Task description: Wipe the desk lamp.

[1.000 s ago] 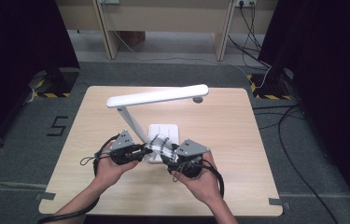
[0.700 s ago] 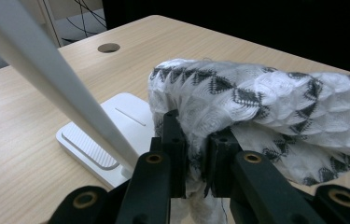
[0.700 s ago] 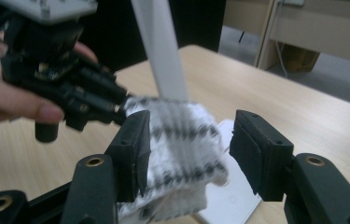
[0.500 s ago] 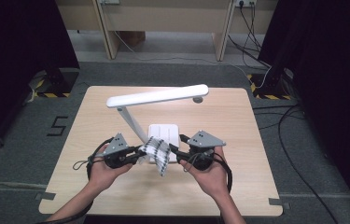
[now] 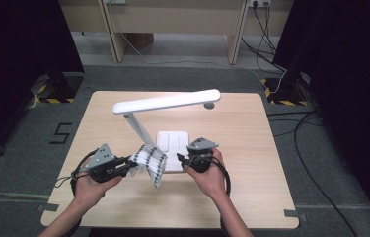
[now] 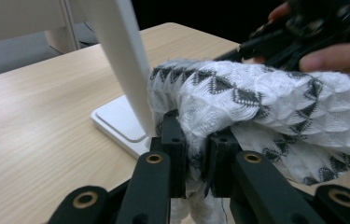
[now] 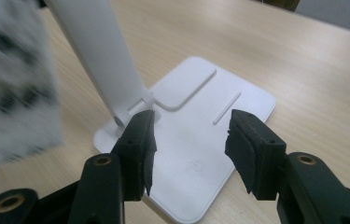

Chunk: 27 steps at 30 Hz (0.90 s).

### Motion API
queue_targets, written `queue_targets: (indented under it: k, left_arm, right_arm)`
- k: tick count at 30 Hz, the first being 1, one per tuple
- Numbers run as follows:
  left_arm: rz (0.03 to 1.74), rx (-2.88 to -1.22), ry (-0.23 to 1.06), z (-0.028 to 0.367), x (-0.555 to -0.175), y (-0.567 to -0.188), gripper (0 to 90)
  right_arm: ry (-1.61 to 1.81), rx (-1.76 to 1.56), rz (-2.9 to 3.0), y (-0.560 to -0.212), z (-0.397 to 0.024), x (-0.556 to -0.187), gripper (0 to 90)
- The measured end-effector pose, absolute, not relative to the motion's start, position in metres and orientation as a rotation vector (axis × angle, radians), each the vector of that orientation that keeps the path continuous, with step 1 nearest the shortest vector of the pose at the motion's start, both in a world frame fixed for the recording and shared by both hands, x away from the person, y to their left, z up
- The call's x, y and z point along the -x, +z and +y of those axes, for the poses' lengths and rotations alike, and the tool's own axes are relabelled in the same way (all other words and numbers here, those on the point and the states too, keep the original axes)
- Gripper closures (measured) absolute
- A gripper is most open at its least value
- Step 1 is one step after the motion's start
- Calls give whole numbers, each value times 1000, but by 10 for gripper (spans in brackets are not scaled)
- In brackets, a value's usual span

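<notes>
Patterned cloth (image 5: 150,162) hung beside lamp base (image 5: 173,143), pinched in left gripper (image 5: 129,165). Right gripper (image 5: 183,159) open, empty, jaws just narrowing over base. Risked snagging lamp arm (image 5: 166,101), tipping desk lamp.

The white desk lamp (image 5: 172,143), with its slanted stem and flat base, stands mid-table between both hands; the light wooden tabletop (image 5: 251,148) lies open to its right and behind.
</notes>
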<state>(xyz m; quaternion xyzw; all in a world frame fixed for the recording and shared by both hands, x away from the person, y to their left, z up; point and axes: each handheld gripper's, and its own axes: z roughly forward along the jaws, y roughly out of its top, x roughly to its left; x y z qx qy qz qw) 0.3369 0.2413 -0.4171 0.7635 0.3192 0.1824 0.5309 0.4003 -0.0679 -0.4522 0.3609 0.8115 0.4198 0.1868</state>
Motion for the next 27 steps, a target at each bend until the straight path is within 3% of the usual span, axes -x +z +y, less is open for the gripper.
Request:
queue_targets:
  k: [14,27]
  left_arm:
    - [826,-1763,542,287,-332,-396,802]
    - [829,-1732,605,300,-339,-373,802]
  right_arm:
    - [1099,-1073,2349,-502,-46,-421,470]
    - [1145,-1092,2310,-509,-44,-424,477]
